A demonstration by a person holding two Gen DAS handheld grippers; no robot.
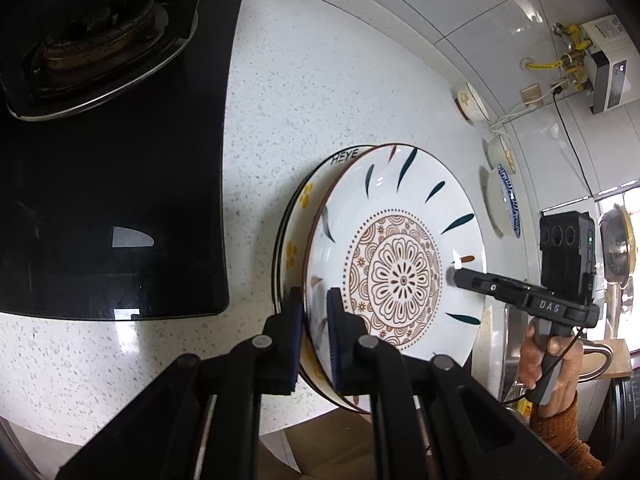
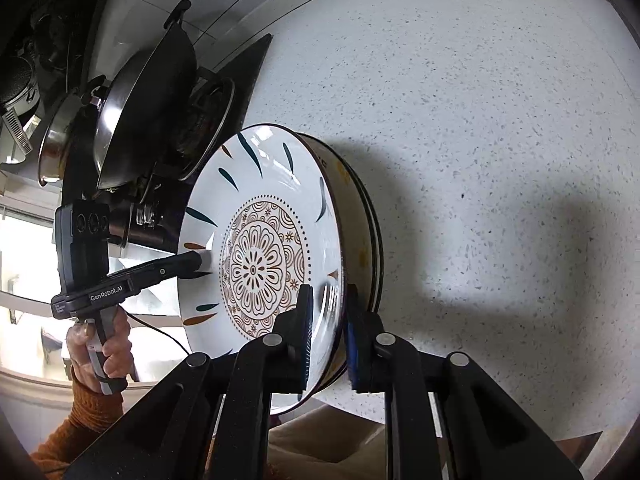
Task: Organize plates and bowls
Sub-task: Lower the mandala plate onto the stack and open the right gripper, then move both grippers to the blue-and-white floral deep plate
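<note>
Both grippers clamp the plate [image 1: 400, 264] rim, left gripper [image 1: 314, 340] and right gripper [image 2: 328, 336], seating it on the stack [image 1: 296, 216] beside the stove [image 1: 112, 160]. Bowls [image 1: 500, 196] beyond the stack remain.

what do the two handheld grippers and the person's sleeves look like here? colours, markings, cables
Both are black, with linkage arms on silver pivot pins and blue ribbed finger pads. The left gripper reads "GenRobot.AI" on its side; the right gripper reads "DAS". Each carries a black boxy module on top, a pistol-style handle and a thin black cable. Sleeves are rust-orange knit.
</note>
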